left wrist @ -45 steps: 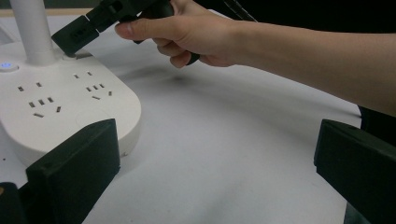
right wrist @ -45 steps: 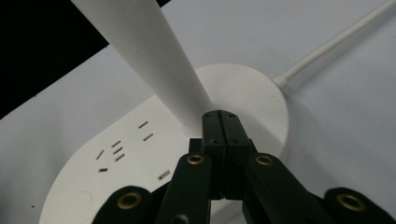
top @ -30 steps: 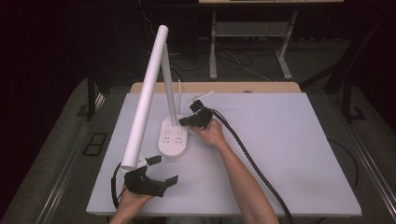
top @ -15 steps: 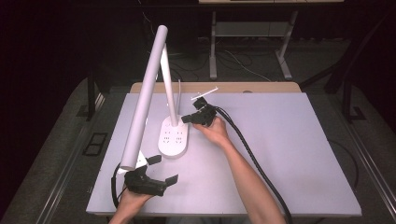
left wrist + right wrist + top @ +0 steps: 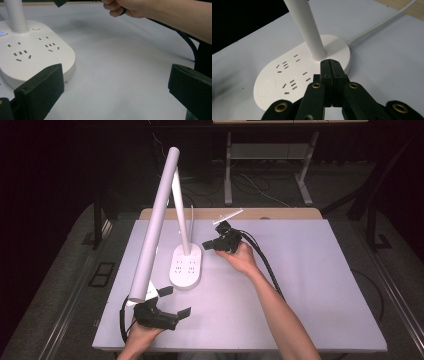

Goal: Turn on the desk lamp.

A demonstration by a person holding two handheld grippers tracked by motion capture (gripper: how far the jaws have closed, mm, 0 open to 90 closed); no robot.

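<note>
A white desk lamp stands on an oval base with sockets (image 5: 186, 266), left of the table's middle. Its long white head tube (image 5: 154, 227) slants down toward the front left. My right gripper (image 5: 208, 243) hovers just right of the lamp post, its jaws shut with nothing between them. In the right gripper view the shut tips (image 5: 330, 63) hang above the base (image 5: 287, 80), close to the post (image 5: 308, 30). My left gripper (image 5: 176, 302) rests near the front edge with its jaws wide open and empty. In the left gripper view (image 5: 115, 92) it faces the base (image 5: 32, 57).
The lamp's white cable (image 5: 382, 23) runs off the far side of the base toward the table's back edge. The white table top (image 5: 310, 285) stretches to the right of both hands. The right gripper's black cable (image 5: 265, 265) trails along the forearm.
My right gripper has lifted off the lamp base and drifted a little to the right, still shut. The left gripper has stayed where it was.
</note>
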